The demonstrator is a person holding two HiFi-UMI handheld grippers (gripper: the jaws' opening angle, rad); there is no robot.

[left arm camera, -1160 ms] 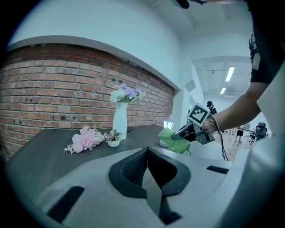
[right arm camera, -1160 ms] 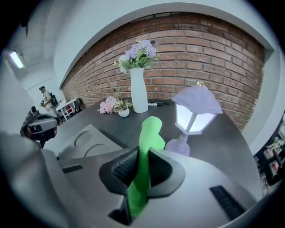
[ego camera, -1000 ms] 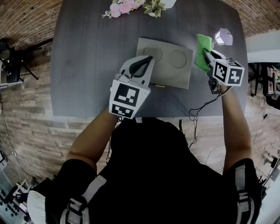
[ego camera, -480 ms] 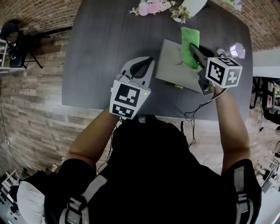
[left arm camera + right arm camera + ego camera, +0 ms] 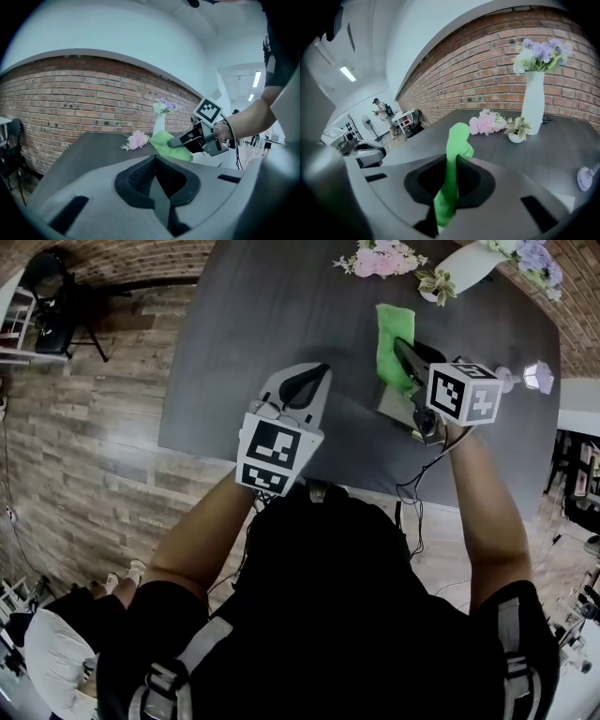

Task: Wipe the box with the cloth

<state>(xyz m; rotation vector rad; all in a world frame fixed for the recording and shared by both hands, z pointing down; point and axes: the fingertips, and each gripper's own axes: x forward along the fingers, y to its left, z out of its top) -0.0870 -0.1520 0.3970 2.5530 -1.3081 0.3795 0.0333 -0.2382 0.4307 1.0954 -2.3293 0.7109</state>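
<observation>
Right gripper view shows your right claw (image 5: 451, 164) clenched on the green cloth (image 5: 458, 135); it's soft and floppy, so pinch a bunched fold; it's draped over the mostly hidden box (image 5: 397, 406) on the bench (image 5: 272, 315); left claw (image 5: 155, 161) closed, empty.

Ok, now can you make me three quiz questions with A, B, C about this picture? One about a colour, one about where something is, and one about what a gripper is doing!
1. What colour is the cloth? A red; B green; C blue.
2. Where are the pink flowers? A on the table near the white vase; B inside the vase; C on the cloth.
3. What is the left gripper doing? A holding the cloth; B holding the flowers; C shut, holding nothing.

Answers: 1 B, it is bright green in the right gripper. 2 A, they lie on the dark table. 3 C, its fingers meet with nothing between them.
</observation>
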